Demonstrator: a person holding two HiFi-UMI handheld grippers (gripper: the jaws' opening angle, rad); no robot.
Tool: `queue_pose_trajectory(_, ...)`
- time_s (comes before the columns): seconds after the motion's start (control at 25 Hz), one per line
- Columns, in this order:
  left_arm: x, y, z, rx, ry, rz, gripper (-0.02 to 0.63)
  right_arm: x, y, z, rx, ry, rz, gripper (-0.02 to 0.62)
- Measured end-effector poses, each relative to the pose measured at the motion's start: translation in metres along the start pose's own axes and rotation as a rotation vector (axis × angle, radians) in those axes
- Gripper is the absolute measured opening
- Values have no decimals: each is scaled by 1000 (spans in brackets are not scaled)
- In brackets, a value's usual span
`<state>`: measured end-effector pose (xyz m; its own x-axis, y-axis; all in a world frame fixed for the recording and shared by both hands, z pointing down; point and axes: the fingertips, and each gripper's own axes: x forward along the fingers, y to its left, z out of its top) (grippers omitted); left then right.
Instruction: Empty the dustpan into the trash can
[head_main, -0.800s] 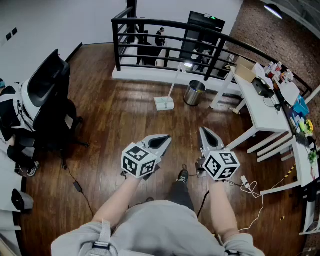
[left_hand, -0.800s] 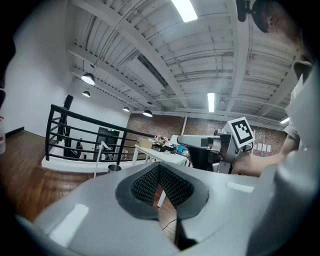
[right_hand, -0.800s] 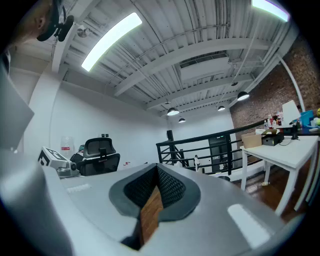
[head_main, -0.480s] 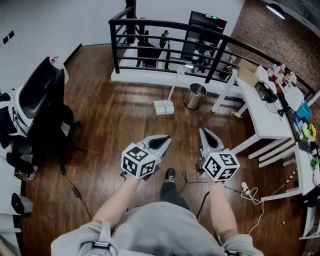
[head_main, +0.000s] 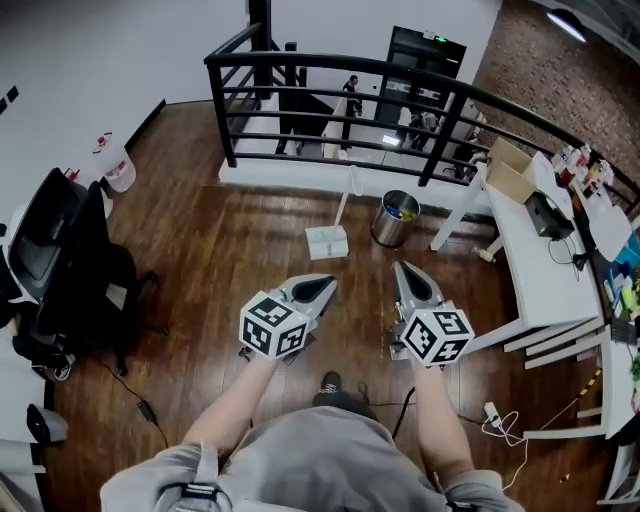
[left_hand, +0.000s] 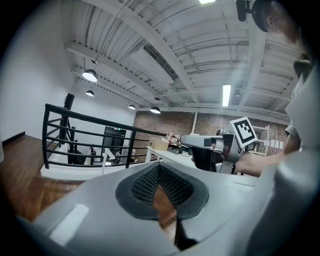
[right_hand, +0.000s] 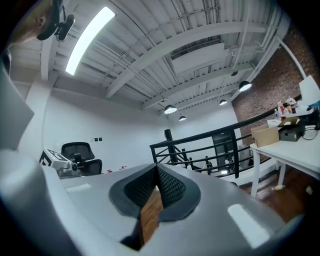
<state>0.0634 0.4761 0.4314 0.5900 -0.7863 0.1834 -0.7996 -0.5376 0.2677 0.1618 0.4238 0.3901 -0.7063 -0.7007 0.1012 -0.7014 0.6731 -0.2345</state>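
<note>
In the head view a white dustpan (head_main: 326, 241) rests on the wooden floor, its long handle (head_main: 347, 190) leaning up toward the railing. A round metal trash can (head_main: 394, 218) stands just right of it, with something yellow inside. My left gripper (head_main: 323, 286) and right gripper (head_main: 403, 270) hang side by side in front of me, well short of both, pointing toward them. Both are shut with nothing between the jaws. The left gripper view shows its closed jaws (left_hand: 159, 175) and the right gripper (left_hand: 220, 147) beside it. The right gripper view shows its closed jaws (right_hand: 156, 186).
A black railing (head_main: 330, 110) runs behind the dustpan and can. A white desk (head_main: 535, 270) with a cardboard box (head_main: 512, 168) stands at the right. A black office chair (head_main: 55, 270) is at the left. Cables (head_main: 500, 415) lie on the floor at the right.
The dustpan, trash can and railing have come nearer in the head view, and the chair has slid off to the left. Both grippers stay shut and level before me.
</note>
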Motion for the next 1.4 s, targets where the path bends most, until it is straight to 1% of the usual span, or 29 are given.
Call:
queue_pose_trajectory(0.16,60,37,22,0,11,30,2,47,-51,12,13,26,19,0)
queue_pose_trajectory(0.28,92,66,43,2,2,48,2,83,-79,22,18,38,31,0)
queue_pose_trajectory(0.52,123,117,61,-4,4,76,2,138,-107,34,24,42,37,0)
queue_pose_trajectory(0.68,139,157,65,-15,12,66,2,177,-114,33,17,47,23,0)
queue_pose_trajectory(0.84,166,204,72,-17,16,18,2,226,-131,28,9,60,-27,0)
queue_pose_trajectory(1.0,185,260,75,-23,49,-31,2,279,-141,12,4,100,-98,0)
queue_pose_trajectory(1.12,199,300,77,-35,75,-70,2,315,-151,-1,21,127,-157,0)
queue_pose_trajectory(1.24,210,327,76,-40,106,-129,2,342,-161,-14,35,158,-224,0)
queue_pose_trajectory(1.4,227,353,72,-35,140,-204,2,366,-177,-30,40,188,-308,0)
